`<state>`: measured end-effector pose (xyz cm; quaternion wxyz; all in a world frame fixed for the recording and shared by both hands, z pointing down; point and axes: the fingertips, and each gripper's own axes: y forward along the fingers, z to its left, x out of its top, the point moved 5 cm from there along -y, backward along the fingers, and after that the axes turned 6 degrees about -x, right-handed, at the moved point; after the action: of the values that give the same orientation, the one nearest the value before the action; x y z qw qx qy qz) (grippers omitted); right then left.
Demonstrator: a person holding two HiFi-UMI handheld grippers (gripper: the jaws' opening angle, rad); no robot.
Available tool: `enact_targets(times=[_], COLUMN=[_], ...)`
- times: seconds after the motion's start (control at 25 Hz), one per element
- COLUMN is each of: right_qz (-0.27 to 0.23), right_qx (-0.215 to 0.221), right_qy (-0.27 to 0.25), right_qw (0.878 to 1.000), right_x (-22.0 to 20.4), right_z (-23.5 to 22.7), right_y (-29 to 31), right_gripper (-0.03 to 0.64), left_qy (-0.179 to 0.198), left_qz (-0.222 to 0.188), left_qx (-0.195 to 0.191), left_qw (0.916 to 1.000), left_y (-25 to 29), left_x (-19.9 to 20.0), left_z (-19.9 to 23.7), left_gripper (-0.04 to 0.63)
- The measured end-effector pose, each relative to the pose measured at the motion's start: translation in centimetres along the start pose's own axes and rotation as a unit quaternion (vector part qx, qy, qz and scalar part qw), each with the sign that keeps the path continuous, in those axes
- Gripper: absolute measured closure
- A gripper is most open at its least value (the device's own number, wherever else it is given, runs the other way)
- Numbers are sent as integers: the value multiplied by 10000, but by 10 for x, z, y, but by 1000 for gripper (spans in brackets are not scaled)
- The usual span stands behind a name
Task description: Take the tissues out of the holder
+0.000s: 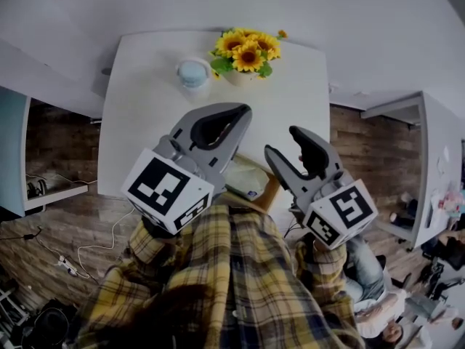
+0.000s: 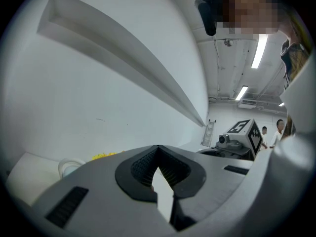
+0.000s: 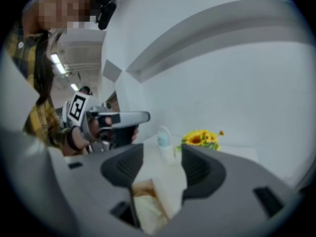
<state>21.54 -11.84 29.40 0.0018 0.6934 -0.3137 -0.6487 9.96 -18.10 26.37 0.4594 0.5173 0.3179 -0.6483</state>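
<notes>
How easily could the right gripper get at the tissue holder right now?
Probably yes: the right gripper has its fingers apart, and the tissue holder sits just below them with nothing visible between.

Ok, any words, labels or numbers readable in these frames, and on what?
No readable text in any view.
Cube on left tool: black-and-white square markers only, no letters.
Cube on right tool: markers only as well.
Tissues: a small blue mark, too blurred to read.
</notes>
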Motion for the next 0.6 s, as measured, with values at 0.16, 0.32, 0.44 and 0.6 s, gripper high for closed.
enact_targets(times=[0.16, 0.32, 0.44, 0.6], right_qz=[396, 837, 1190, 1640], right_qx=[320, 694, 945, 1234], right_qy=[-363, -578, -653, -771], right_qw=[9980, 9924, 9862, 9757], right_x=[-10, -30, -52, -80], right_z=[6, 15, 24, 33], right_y=[5, 11, 17, 26], right_gripper=[393, 393, 393, 393], left_qy=[-24, -81, -103, -172], left_qz=[7, -19, -41, -34], left_qx=[119, 270, 383, 556], left_qw=[9999, 9996, 9992, 9983], left_y=[-2, -8, -14, -23], left_x=[-3, -6, -6, -9], left_z=[2, 6, 9, 14], left_gripper=[581, 581, 581, 581])
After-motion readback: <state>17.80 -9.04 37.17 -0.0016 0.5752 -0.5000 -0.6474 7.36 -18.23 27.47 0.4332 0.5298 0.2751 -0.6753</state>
